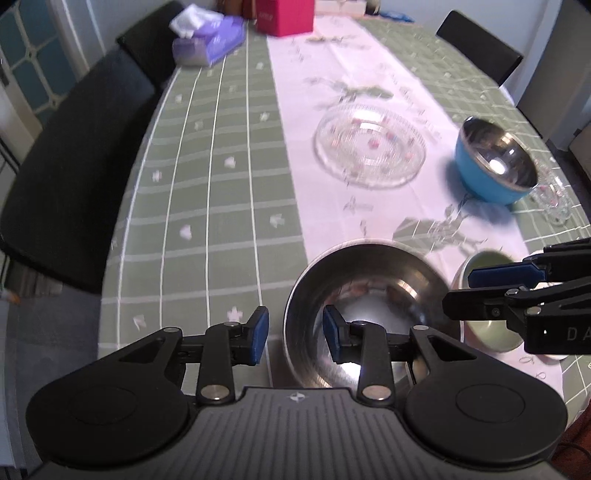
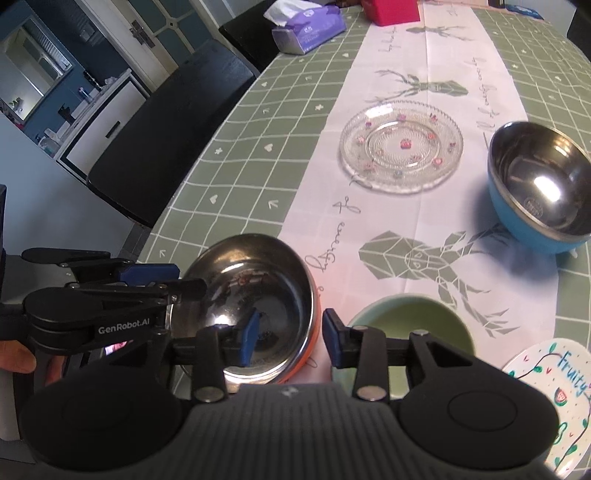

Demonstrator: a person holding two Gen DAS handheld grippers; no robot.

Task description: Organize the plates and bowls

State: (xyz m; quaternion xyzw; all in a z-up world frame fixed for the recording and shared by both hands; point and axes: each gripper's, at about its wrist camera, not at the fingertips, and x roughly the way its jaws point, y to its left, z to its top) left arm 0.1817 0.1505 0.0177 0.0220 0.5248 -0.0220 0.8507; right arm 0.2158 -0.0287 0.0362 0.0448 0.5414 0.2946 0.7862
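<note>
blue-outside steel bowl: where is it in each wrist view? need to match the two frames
Left wrist: blue bowl sits at the right edge, mid-height, just right of the glass plate.
Right wrist: blue bowl sits at the far right, mid-height, again right of the glass plate.
Shared landmark: the purple tissue pack near the top of both.

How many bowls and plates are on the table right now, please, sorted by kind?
Bowls: 3 – steel bowl with orange outside, steel bowl with blue outside, pale green ceramic bowl.
Plates: 2 – clear patterned glass plate, white "Fruity" printed plate.
Total: 5 pieces of tableware.
</note>
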